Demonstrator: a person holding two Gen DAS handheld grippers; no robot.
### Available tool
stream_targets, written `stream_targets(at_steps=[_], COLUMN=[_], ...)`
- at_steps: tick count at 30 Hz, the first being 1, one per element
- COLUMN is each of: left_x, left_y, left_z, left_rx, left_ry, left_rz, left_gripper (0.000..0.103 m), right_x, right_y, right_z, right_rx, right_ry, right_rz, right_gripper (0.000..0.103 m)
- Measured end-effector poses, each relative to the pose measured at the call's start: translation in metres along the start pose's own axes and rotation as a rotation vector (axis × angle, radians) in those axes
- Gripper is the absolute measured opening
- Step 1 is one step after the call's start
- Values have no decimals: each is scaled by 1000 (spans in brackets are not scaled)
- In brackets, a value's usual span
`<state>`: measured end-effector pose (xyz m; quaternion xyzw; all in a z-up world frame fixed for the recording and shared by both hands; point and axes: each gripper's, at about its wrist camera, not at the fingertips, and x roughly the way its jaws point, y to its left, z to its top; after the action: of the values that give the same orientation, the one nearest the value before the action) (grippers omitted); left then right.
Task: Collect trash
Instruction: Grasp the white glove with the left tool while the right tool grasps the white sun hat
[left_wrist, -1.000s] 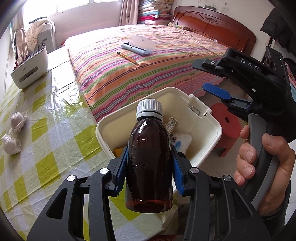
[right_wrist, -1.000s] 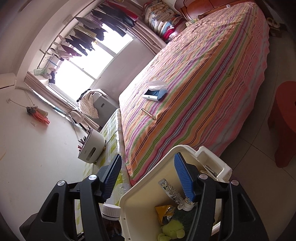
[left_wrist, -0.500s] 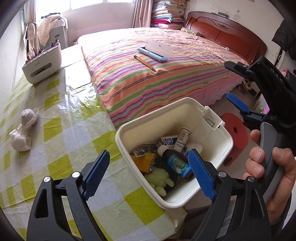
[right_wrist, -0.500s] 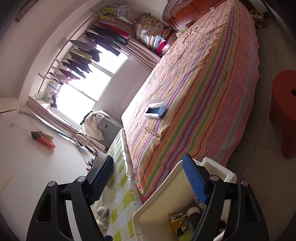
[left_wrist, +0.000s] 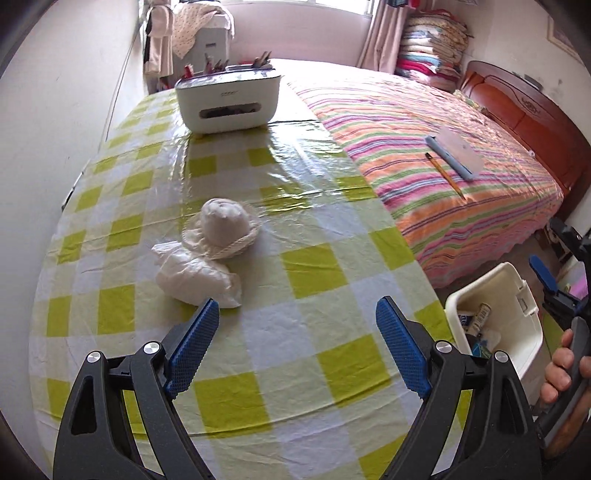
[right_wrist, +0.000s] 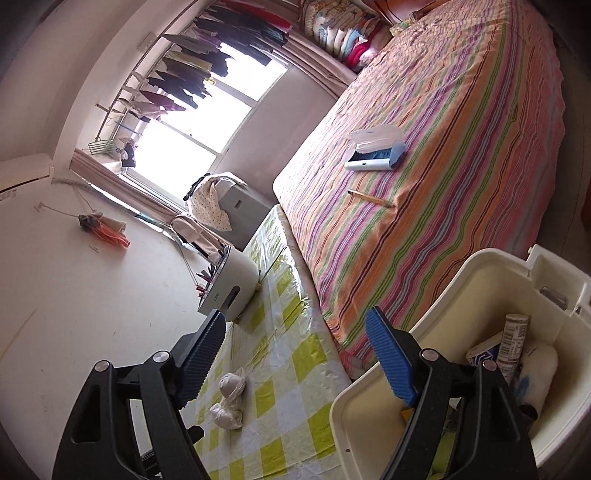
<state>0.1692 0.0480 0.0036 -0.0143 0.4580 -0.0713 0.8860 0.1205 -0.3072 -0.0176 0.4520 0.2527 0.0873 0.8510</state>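
Two pieces of white trash lie on the checked table: a crumpled paper wad (left_wrist: 195, 280) and, touching it behind, a round white wad with a cord rim (left_wrist: 221, 229). My left gripper (left_wrist: 297, 314) hangs open and empty above the table, the paper wad just past its left fingertip. The cream bin (left_wrist: 495, 280) stands off the table's right edge with several pieces of rubbish inside. In the right wrist view my right gripper (right_wrist: 295, 321) is open, its right finger against the bin (right_wrist: 480, 266) wall. The wads (right_wrist: 229, 410) show small below its left finger.
A white organiser box (left_wrist: 227, 99) with pens stands at the table's far end. Along the table's right side runs a bed with a striped cover (left_wrist: 443, 221), with a pencil (left_wrist: 443, 175) and a blue case (left_wrist: 448, 157) on it. A hand (left_wrist: 565, 369) holds the right gripper's handle.
A second ago my left gripper held a brown bottle over the bin. It opened, the bottle landed in the bin, and the gripper swung left over the table. My right gripper's jaws widened.
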Motion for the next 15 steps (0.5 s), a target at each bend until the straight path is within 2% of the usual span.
stream_targets(at_steps=[6,9,15], left_x=[26,30,48], left_y=[70,82,99], left_z=[6,7,16], left_rx=[-179,-201,-233], left_ry=[67,74,79], left_rz=[15,16,48], left_gripper=[86,86,85], right_x=[41,55,61], right_y=[41,55,71], right_z=[-30,-46,-65], right_rx=[-80,-123,-206], right_ry=[83,128,143], right_rz=[49,71,85], right_gripper=[76,76,76])
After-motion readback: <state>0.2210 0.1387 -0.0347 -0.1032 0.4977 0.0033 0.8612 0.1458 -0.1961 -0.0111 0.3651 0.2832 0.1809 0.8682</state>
